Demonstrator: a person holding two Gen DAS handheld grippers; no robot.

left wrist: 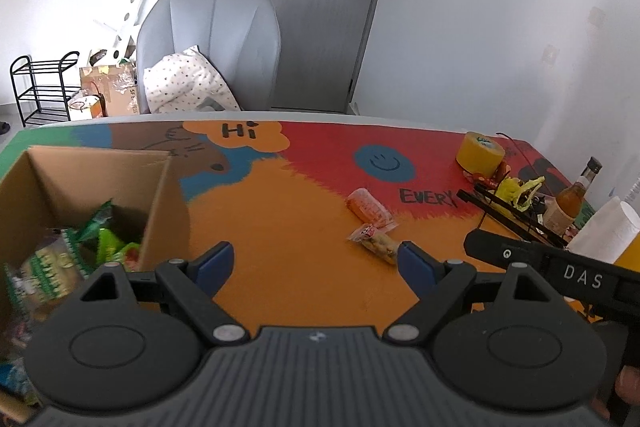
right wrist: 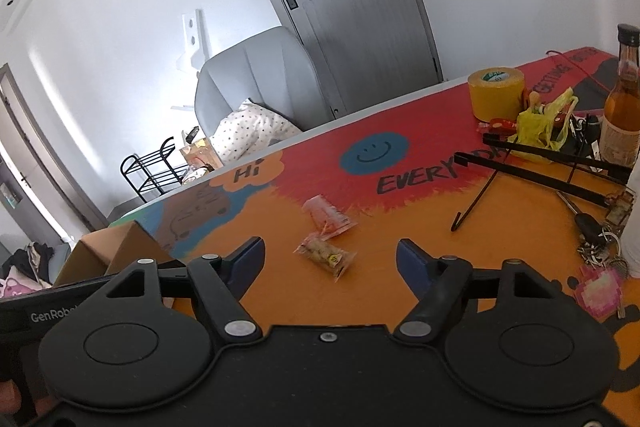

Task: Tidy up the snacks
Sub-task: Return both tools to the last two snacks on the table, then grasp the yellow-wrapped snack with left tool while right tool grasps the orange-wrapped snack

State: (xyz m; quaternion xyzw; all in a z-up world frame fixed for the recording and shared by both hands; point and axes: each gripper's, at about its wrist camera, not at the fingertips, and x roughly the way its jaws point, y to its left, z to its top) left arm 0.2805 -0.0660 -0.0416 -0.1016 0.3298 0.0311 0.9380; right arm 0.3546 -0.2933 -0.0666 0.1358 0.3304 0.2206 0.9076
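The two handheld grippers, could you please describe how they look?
Both the left gripper and the right gripper are matte black, with blue pads on the fingers, silver pivot pins and round discs at the base. The left has a ribbed grey body. White lettering reads "DAS" and "GenRobo".

Far right on my table: yellow tape roll, amber bottle, crumpled yellow bag, black rods, keys. Beyond the far edge: grey armchair, dotted pillow, grey door, black rack.
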